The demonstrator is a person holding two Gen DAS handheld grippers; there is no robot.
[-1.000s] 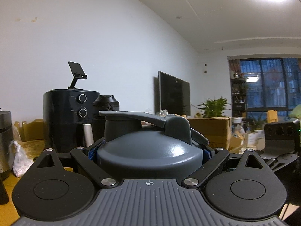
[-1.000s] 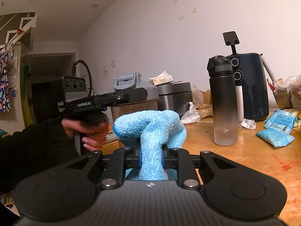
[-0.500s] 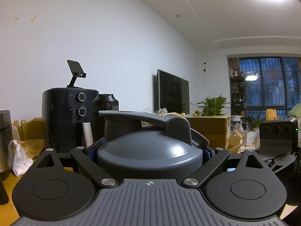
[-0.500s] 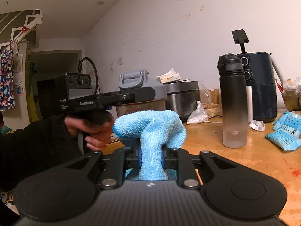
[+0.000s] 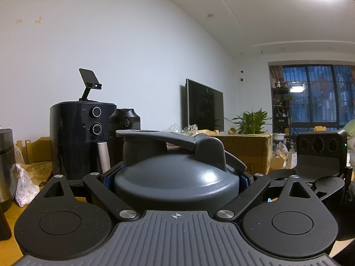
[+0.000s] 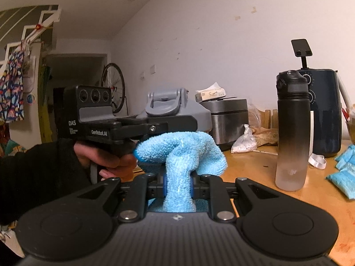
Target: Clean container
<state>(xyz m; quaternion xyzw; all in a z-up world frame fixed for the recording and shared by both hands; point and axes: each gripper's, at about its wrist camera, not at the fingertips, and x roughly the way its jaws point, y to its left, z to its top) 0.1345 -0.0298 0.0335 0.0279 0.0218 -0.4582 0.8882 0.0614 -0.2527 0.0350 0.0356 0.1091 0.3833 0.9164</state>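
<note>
Container (image 5: pixel 175 177), grey-lidded, sits pinched in the left tool (image 5: pixel 176 179) above the desk (image 6: pixel 266 168), while the right tool (image 6: pixel 178 184) pinches a blue cloth (image 6: pixel 179 153) just beside it; hard wiping could twist it loose.

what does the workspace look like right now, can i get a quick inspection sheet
surface: wooden table, reddish stains at right.
job's things: grey container clamped at its lid; blue cloth bunched up.
clutter: black water bottle, air fryer with phone stand on top, rice cooker, blue packets, plastic bag.
grippers: left gripper shut on container; right gripper shut on cloth.
cables: nothing seen.
surroundings: television, plant, cardboard box, bicycle wheel.
</note>
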